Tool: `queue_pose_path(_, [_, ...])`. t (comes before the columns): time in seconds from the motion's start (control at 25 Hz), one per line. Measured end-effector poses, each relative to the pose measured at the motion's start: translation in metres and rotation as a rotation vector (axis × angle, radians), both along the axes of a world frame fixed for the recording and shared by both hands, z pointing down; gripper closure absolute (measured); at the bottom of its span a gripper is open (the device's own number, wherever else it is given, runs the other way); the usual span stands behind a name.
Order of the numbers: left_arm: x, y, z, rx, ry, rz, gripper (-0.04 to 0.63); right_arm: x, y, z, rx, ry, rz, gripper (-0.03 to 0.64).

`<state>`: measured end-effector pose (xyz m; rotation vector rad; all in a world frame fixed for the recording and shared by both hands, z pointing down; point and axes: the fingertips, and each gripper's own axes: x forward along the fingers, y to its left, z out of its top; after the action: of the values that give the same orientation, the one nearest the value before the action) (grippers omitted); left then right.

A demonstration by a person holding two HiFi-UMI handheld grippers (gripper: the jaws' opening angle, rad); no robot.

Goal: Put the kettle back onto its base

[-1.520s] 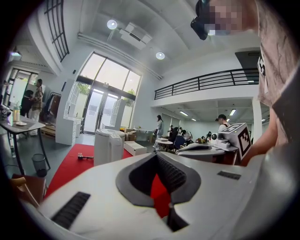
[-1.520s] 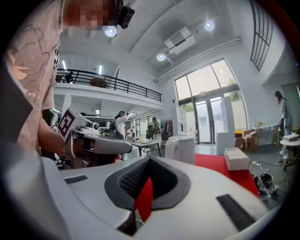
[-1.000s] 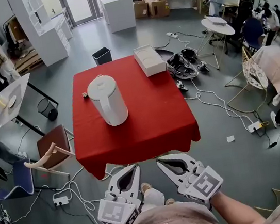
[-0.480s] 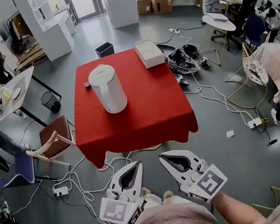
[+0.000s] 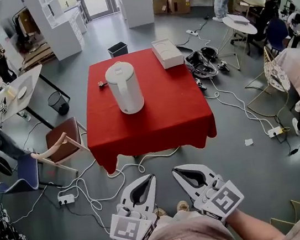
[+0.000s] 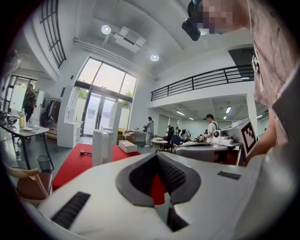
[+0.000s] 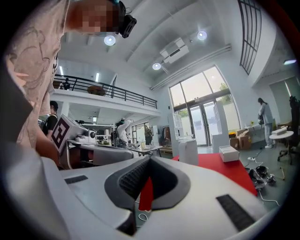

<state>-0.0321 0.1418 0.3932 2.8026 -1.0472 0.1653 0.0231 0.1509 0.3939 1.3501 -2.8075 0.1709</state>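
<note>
Currently, the left gripper and right gripper both have jaws fully together, holding nothing. The kettle stands upright on the red tabletop, well apart from both grippers.

Left hand-held gripper, right hand-held gripper: side by side, jaws closed, empty.

The kettle stands on the table, upper centre, with a box on the table's upper-right corner. My left gripper and right gripper are side by side, bottom centre.
</note>
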Motion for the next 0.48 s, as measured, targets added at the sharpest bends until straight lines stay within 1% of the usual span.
queue_pose_path(0.08, [-0.008,0.003,0.002,-0.008,-0.012,-0.003,0.603,-0.008,0.001,0.000,0.003,-0.004,-0.008,0.615])
queue_pose_path(0.2, [-0.017,0.007,0.001,0.001,-0.009,0.000,0.603,-0.016,0.004,-0.002,0.006,-0.006,-0.014,0.615])
queue_pose_path(0.32, [-0.021,0.011,0.003,-0.022,-0.023,0.008,0.603,-0.020,0.006,-0.002,0.007,-0.007,-0.019,0.615])
queue_pose_path(0.48, [-0.024,0.010,0.002,-0.006,-0.017,0.002,0.603,-0.026,0.008,0.001,-0.001,-0.001,-0.033,0.615])
